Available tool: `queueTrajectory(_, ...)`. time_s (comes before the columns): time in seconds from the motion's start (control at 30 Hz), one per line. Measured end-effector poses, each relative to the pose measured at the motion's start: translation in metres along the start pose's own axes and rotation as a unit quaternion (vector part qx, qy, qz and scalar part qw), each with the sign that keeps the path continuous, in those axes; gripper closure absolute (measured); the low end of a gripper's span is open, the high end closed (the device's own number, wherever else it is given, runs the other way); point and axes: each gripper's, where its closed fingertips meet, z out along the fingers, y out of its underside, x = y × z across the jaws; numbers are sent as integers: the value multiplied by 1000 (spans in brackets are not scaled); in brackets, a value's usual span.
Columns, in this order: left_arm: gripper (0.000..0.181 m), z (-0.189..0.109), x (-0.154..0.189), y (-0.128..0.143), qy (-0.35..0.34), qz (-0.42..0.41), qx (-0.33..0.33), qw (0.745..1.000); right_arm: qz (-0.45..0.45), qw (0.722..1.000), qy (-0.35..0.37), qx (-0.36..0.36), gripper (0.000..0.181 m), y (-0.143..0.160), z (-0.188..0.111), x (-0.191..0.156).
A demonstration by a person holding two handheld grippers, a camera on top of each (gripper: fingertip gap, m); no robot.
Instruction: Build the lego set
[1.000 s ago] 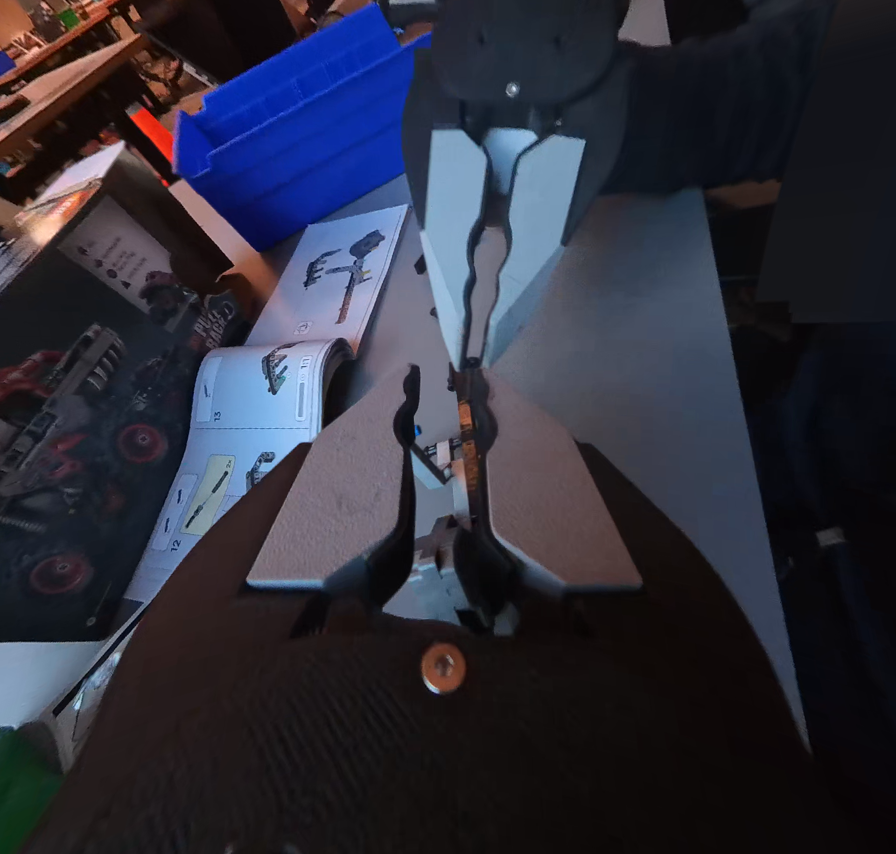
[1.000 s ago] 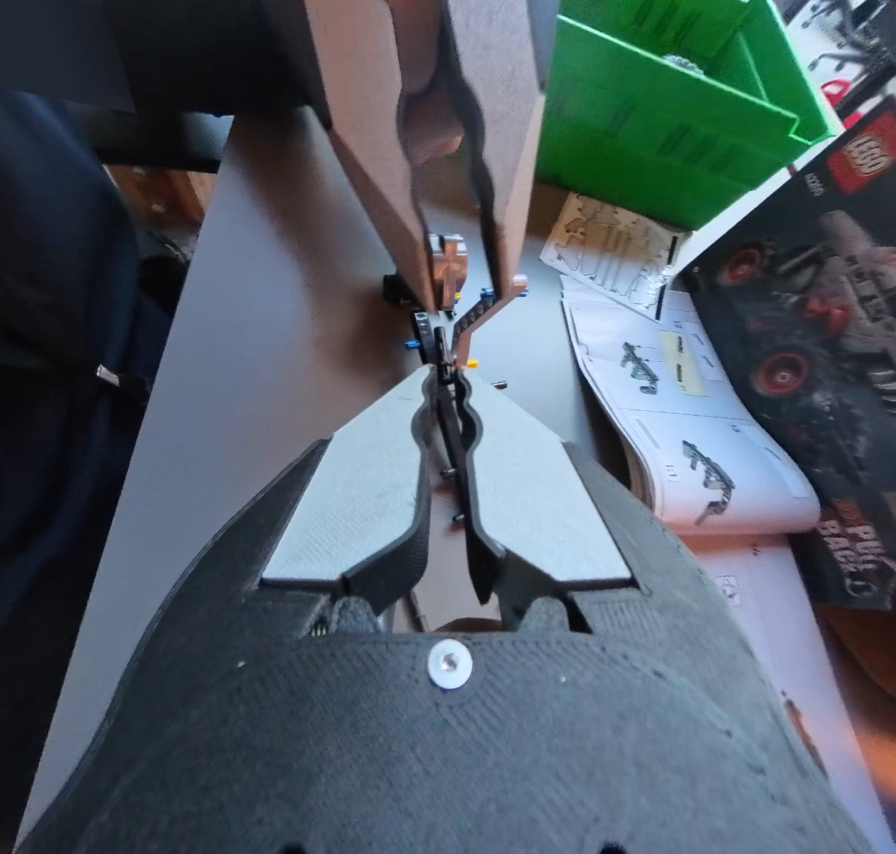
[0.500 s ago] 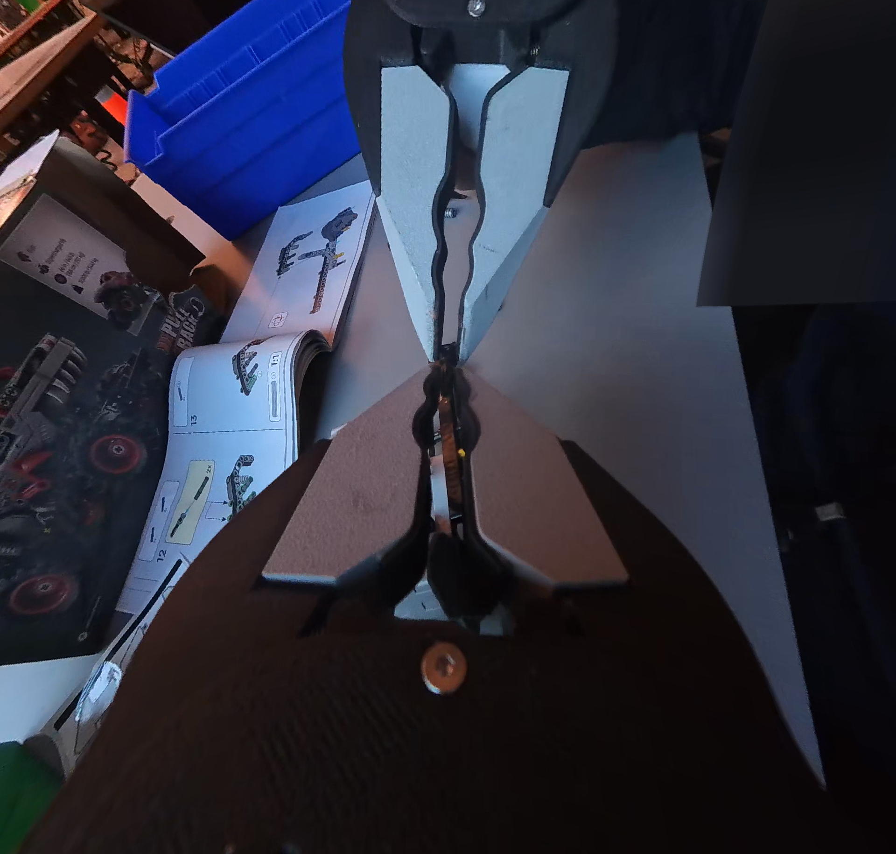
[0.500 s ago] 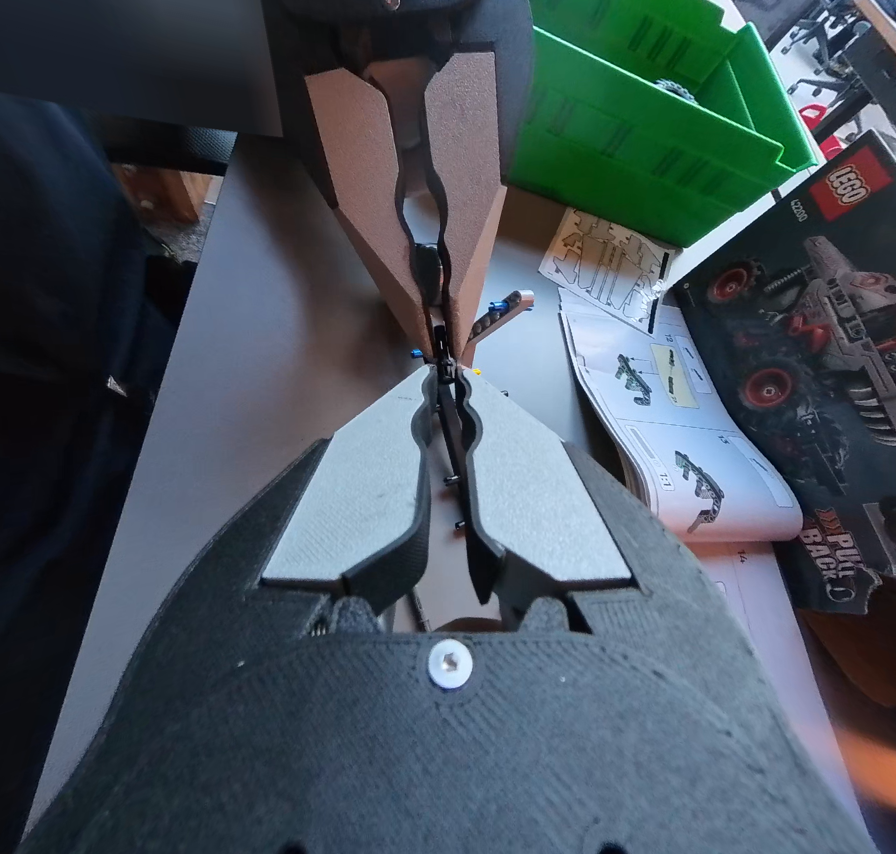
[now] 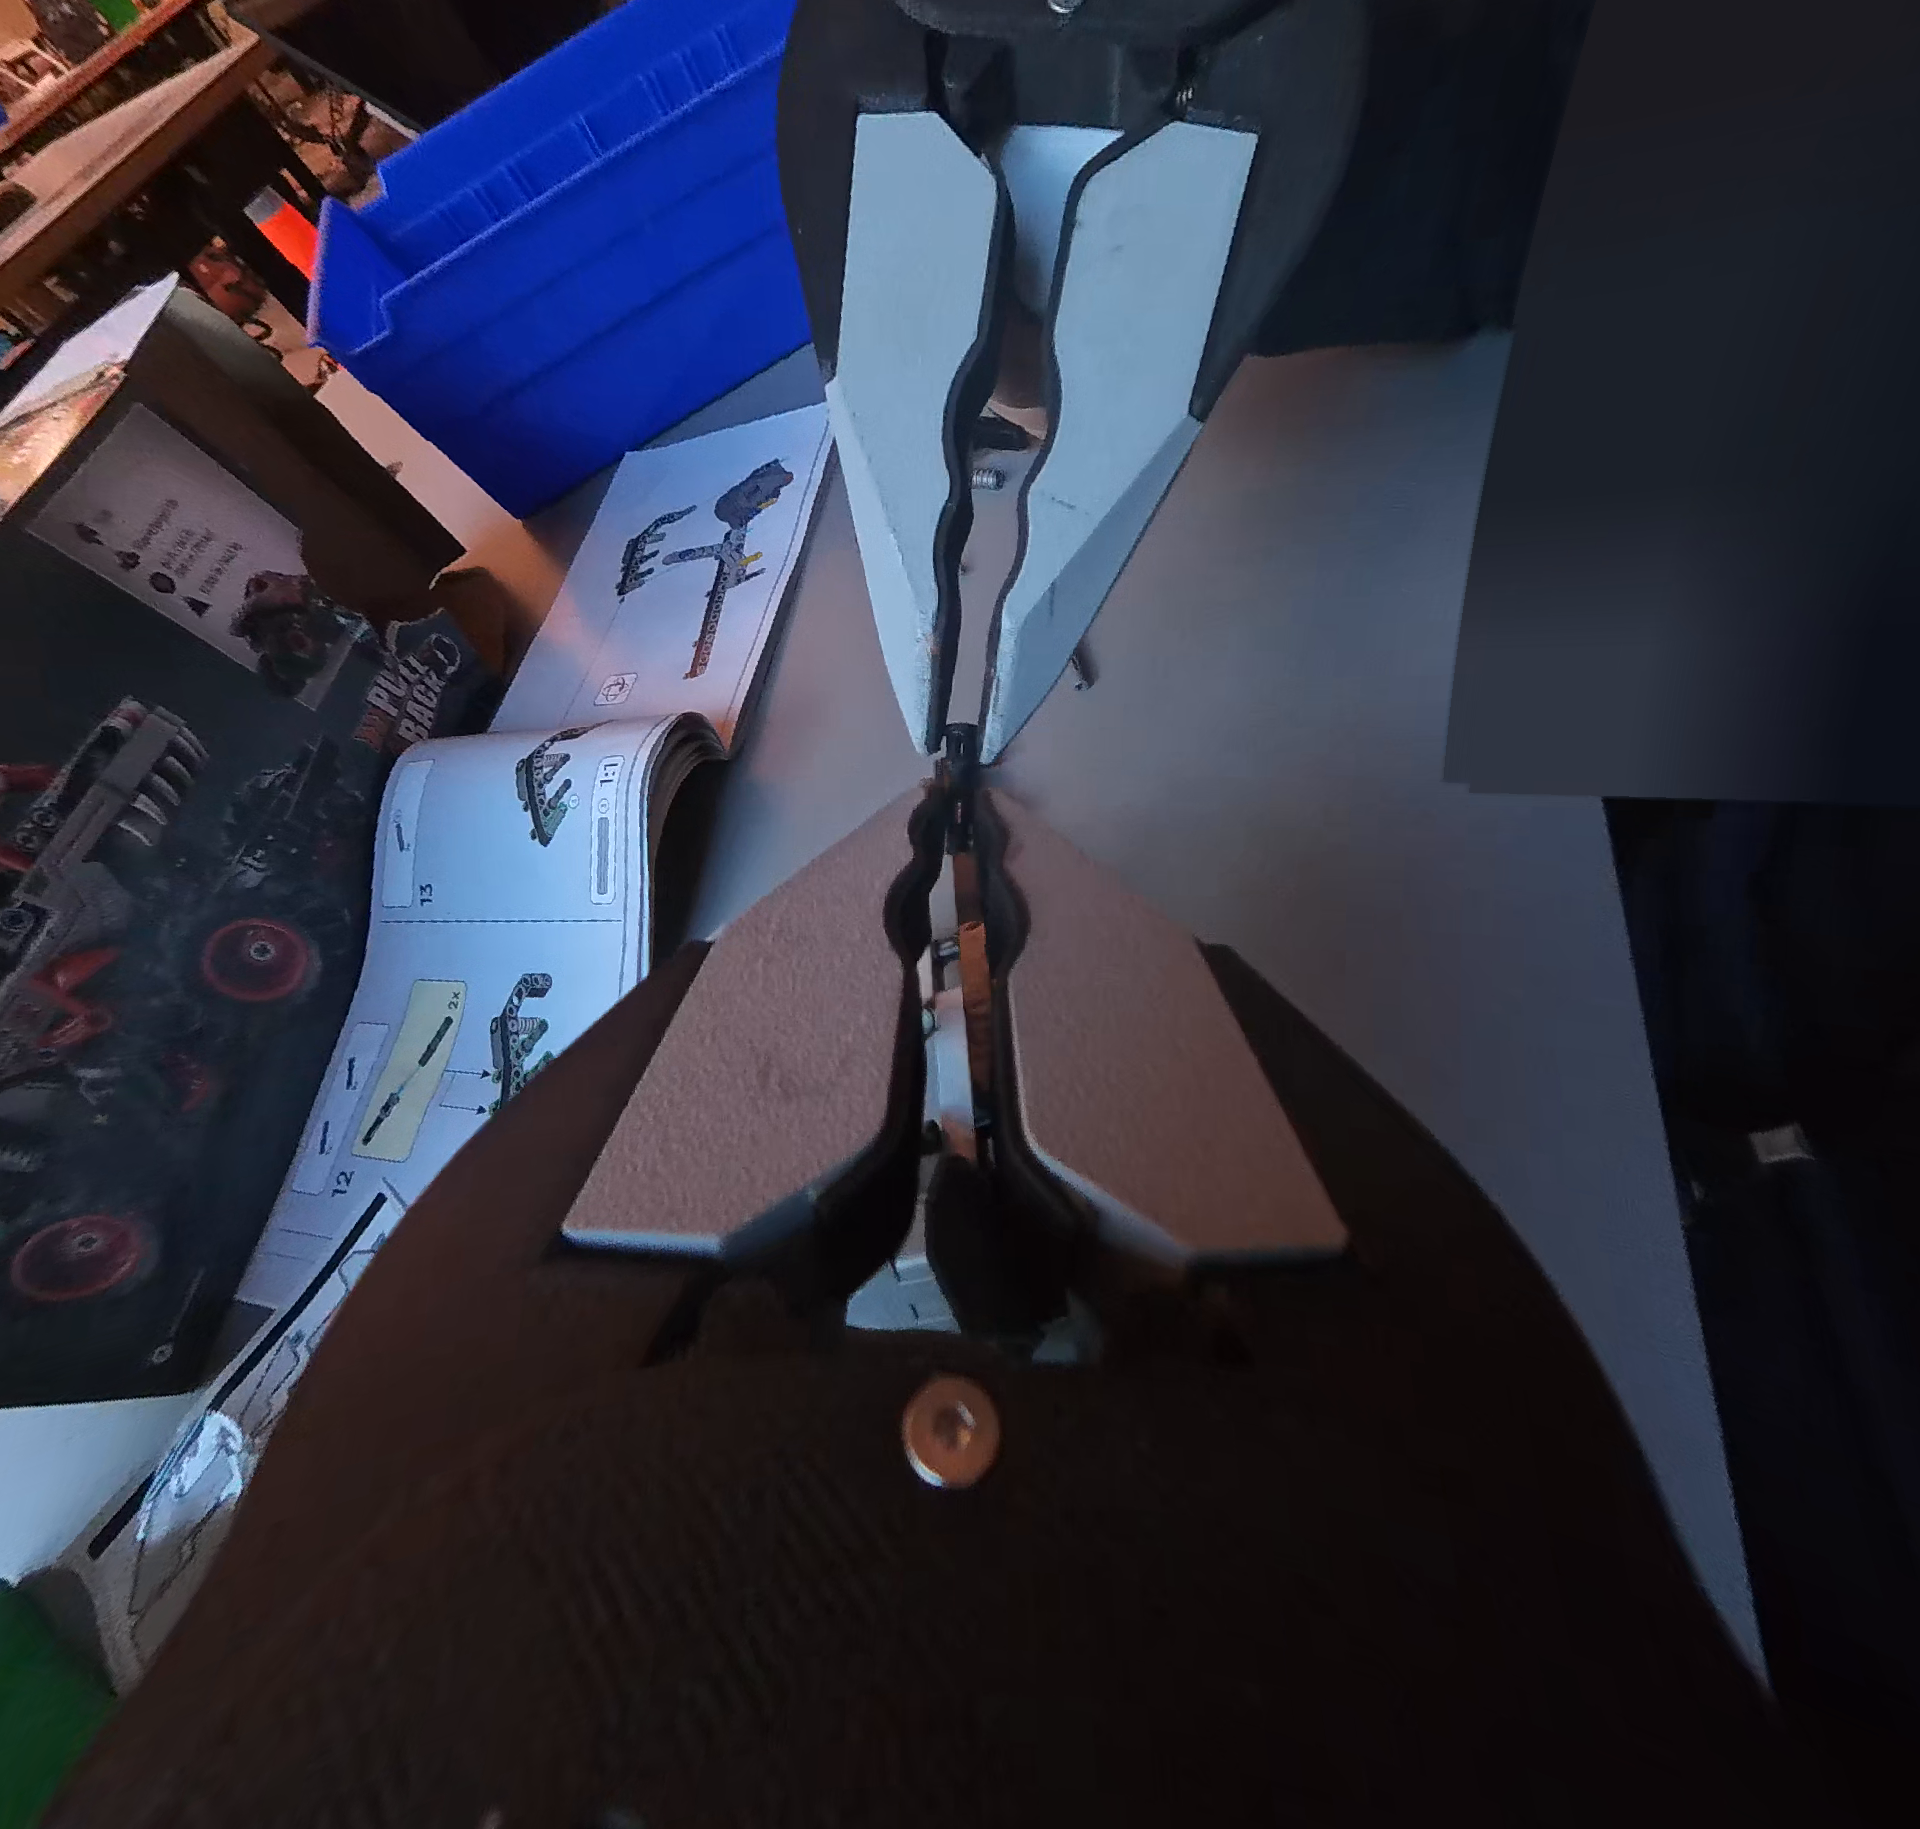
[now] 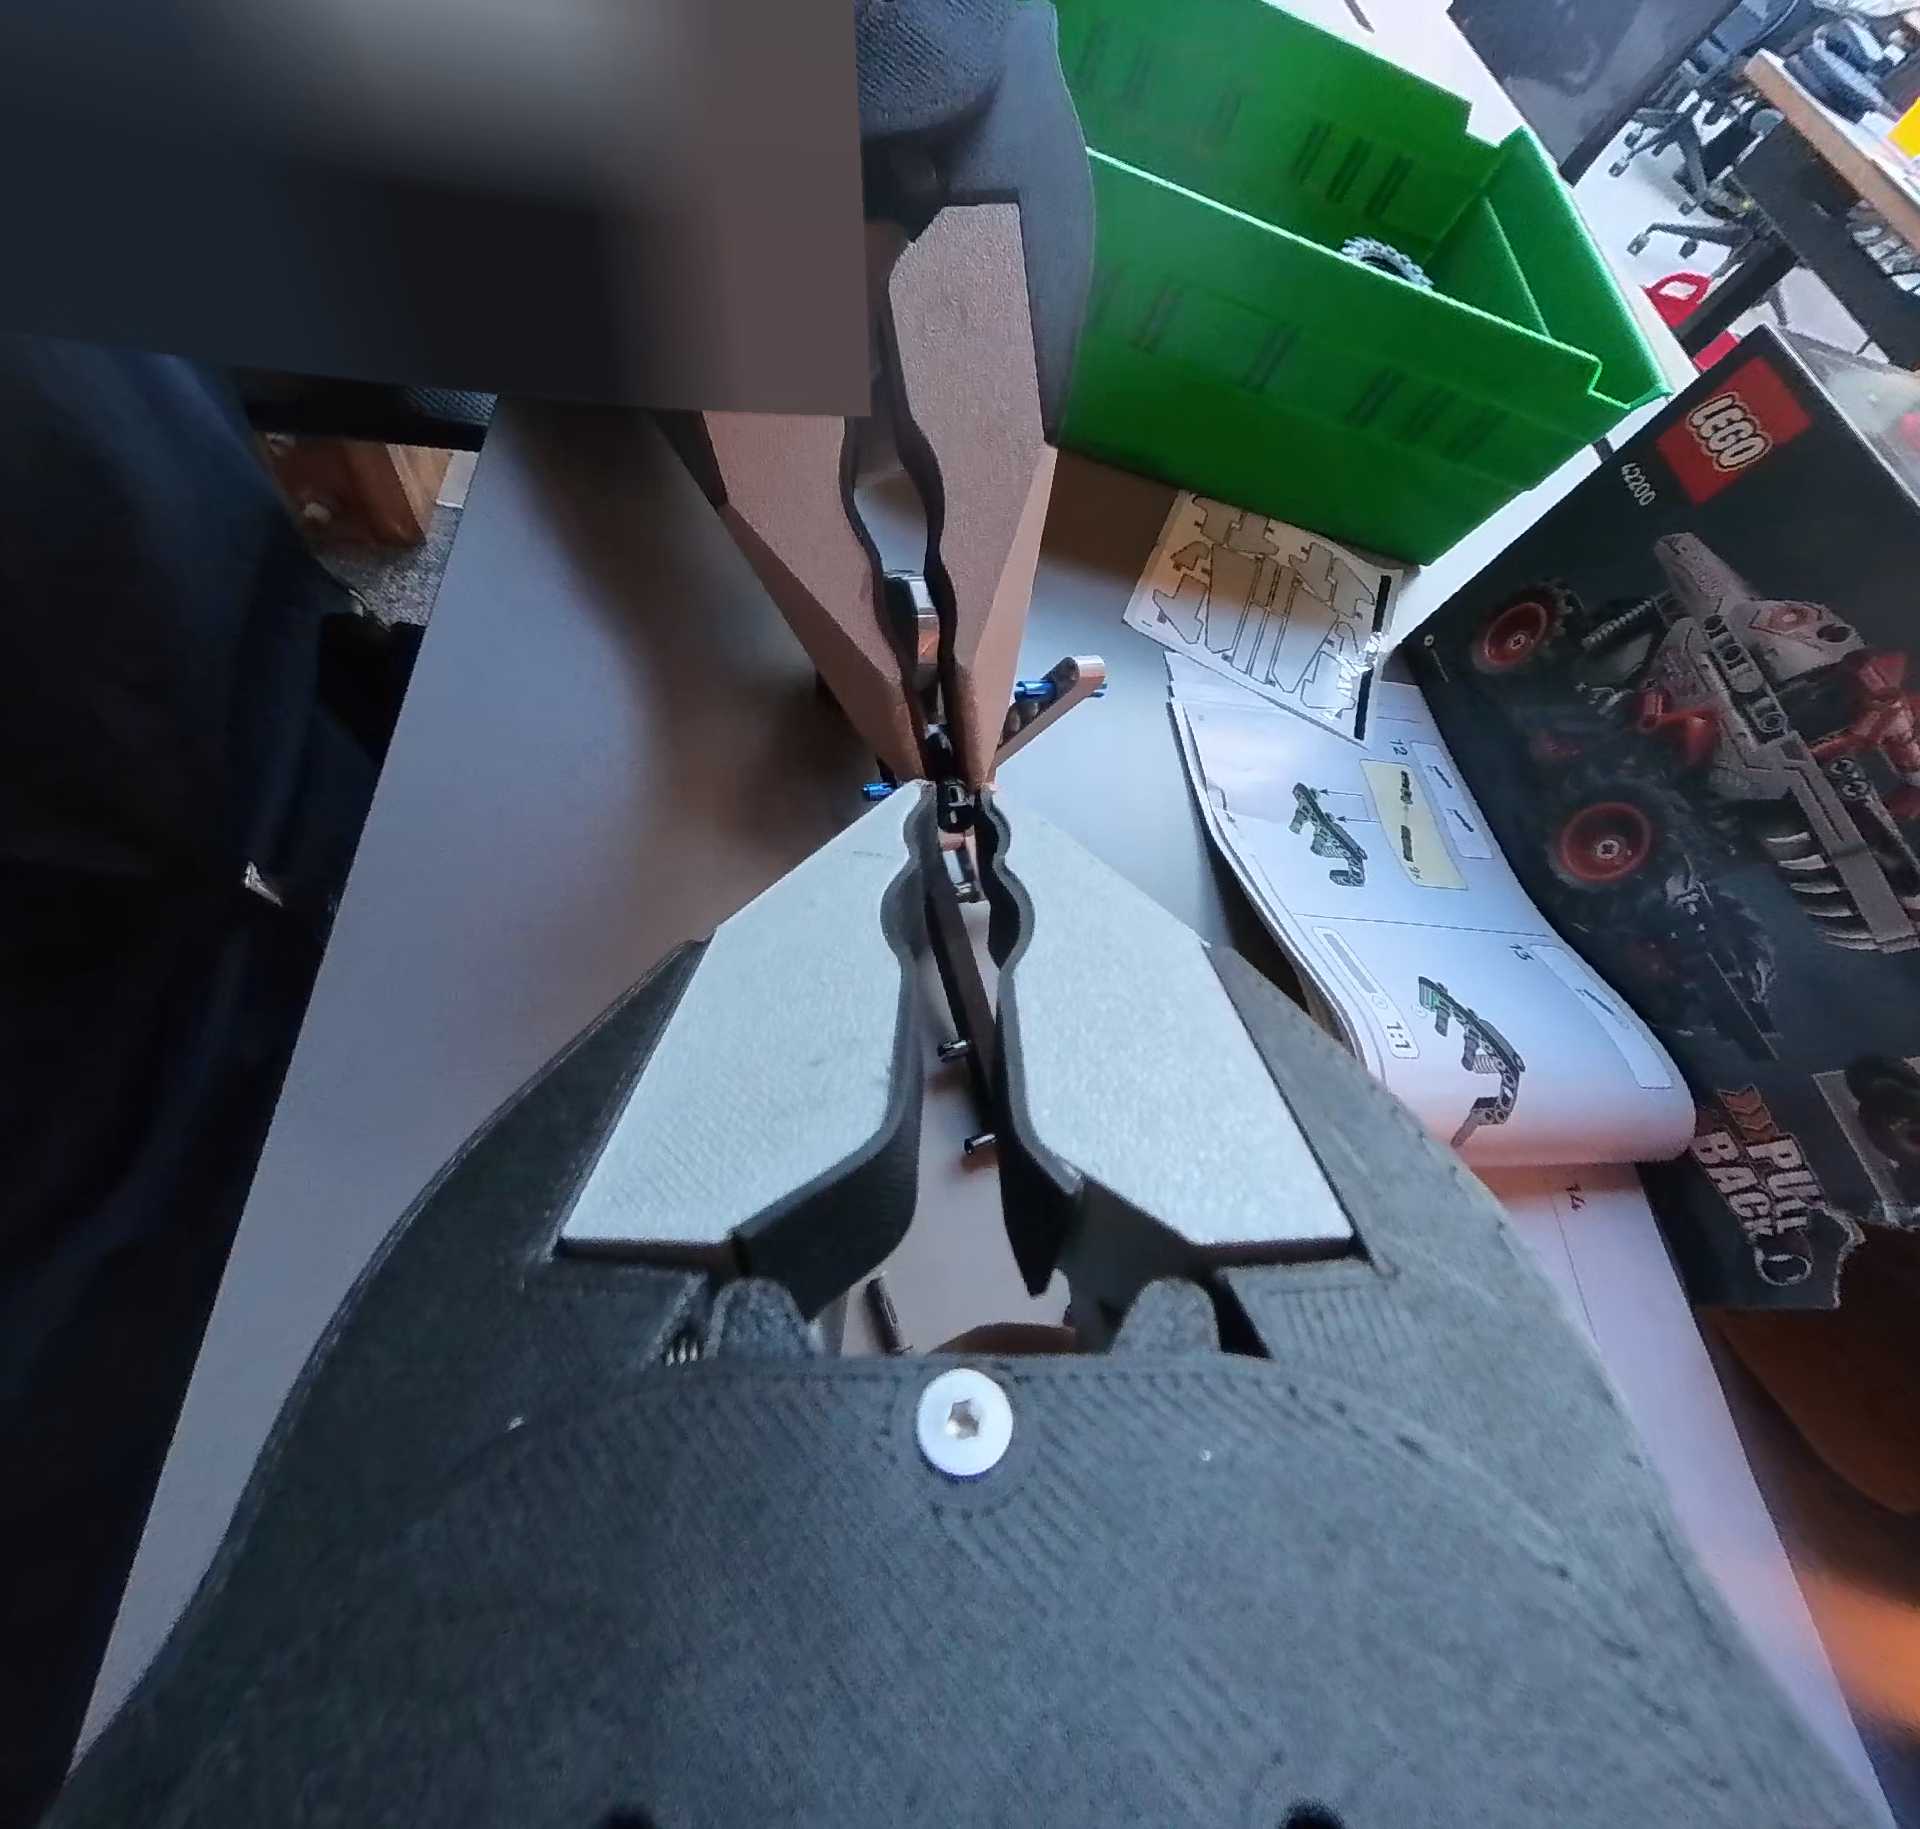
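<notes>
Both grippers, left (image 5: 951,803) and right (image 6: 951,813), meet tip-to-tip, fingers clamped narrowly on one black lego piece (image 6: 948,800).

An office or lab workspace: grey worktable (image 6: 582,844), green parts bin (image 6: 1351,325) at one o'clock, wheeled office chairs (image 6: 1704,190) and desks beyond.

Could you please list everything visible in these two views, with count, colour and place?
Blue bin: one, behind the booklet.
Green bin: one, at the table's far side in the right wrist view.
Instruction booklet: one, white, open beside the box.
Set box: one, dark.
Sticker sheet: one, white.
Table: one, grey.
Lego assembly: one, grey and black, in the left tool.
Left tool: brown pads, shut.
Right tool: grey pads, shut, tip to tip.
</notes>
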Motion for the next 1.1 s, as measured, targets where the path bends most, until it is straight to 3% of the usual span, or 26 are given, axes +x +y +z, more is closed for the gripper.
queueTrajectory(0.47, 180, -2, -4, -4, -10, -1, 10, 1000, -1, 1000, 6, 12, 178, -3, -4, 3)
queueTrajectory(0.63, 180, -5, -12, -5, -27, -7, 18, 999, -10, 999, 42, 7, 176, 4, -31, 25)
queueTrajectory(0.73, 181, -7, -14, -6, -29, -11, 23, 999, 14, 1000, 8, -27, 171, 28, -51, 25)
queueTrajectory(0.9, 180, -3, -10, -3, -18, -10, 14, 1000, 3, 992, -31, -126, 172, 87, -59, 10)
queueTrajectory(1.1, 181, 2, -3, 2, -2, -11, -1, 1000, 18, 984, -76, -157, 173, 108, -56, -6)
